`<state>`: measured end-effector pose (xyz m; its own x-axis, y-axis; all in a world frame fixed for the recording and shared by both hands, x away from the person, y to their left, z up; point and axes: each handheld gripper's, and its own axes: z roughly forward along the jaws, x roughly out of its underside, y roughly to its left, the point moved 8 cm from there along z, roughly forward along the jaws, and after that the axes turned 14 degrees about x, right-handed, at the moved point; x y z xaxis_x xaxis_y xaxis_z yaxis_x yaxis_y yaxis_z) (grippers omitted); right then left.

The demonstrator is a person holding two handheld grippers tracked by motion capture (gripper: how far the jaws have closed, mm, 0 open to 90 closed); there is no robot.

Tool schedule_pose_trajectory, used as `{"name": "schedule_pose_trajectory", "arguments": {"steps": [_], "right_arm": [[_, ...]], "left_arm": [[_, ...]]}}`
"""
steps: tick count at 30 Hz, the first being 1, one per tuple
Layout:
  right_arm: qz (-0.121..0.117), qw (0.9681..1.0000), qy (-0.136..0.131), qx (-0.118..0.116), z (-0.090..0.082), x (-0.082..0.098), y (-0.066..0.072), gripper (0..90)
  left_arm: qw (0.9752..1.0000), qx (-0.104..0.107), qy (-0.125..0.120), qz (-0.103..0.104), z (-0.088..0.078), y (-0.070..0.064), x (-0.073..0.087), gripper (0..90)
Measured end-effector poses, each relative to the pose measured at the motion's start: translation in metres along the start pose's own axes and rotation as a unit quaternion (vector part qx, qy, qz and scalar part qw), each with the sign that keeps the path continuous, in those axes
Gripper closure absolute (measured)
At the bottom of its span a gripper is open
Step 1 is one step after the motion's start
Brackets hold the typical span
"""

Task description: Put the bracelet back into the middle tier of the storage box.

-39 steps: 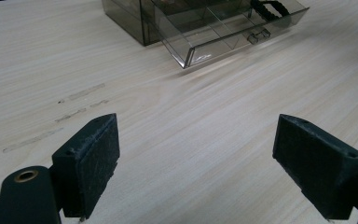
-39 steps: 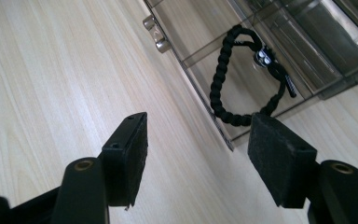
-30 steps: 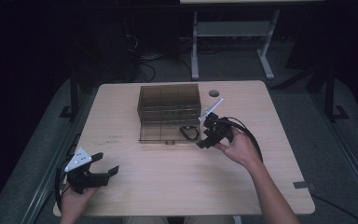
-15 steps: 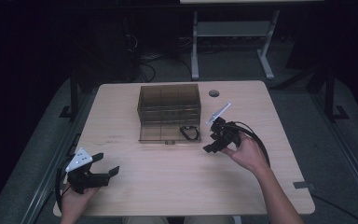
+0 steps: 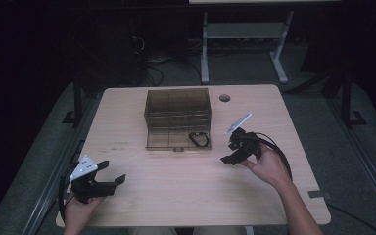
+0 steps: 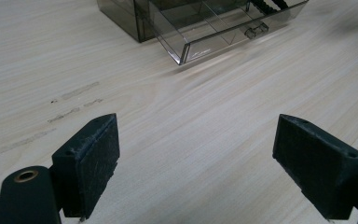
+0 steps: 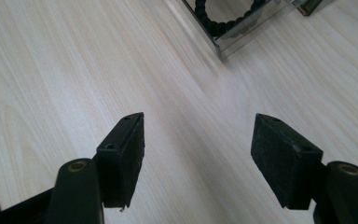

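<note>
High view: whole drawer box point(image 5: 177, 117); right gripper view: bracelet point(image 7: 223, 21) close-up.

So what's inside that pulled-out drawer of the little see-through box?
A black beaded bracelet lies in the drawer's right-hand compartment. The other compartments look bare, though the smoky plastic box hides what its upper drawers hold.

Dim lab, wooden table point(image 5: 186, 196), floor cables point(image 5: 161, 63), metal stand point(image 5: 240, 34)
</note>
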<state>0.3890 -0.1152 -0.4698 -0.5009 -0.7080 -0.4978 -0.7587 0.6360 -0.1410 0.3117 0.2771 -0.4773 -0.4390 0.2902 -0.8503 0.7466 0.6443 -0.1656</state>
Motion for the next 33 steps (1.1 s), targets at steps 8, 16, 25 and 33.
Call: {"name": "schedule_pose_trajectory", "arguments": {"steps": [8,16,25,33], "right_arm": [[0.004,1.0000,0.001,0.002,-0.001,0.011,-0.001,33.6],[0.018,0.9998,-0.001,0.000,-0.003,0.023,-0.003,33.4],[0.026,0.9997,-0.004,0.002,-0.007,0.035,-0.006,33.2],[0.033,0.9994,-0.005,0.003,-0.008,0.045,-0.007,32.9]], "left_arm": [[1.0000,-0.001,0.002,0.000,0.000,0.000,0.000,14.0],[1.0000,0.000,0.007,0.002,0.001,-0.001,0.001,14.0],[1.0000,0.000,0.008,0.002,0.001,-0.001,0.001,14.0],[0.9999,0.000,0.014,0.007,0.003,-0.002,0.002,14.0]]}}
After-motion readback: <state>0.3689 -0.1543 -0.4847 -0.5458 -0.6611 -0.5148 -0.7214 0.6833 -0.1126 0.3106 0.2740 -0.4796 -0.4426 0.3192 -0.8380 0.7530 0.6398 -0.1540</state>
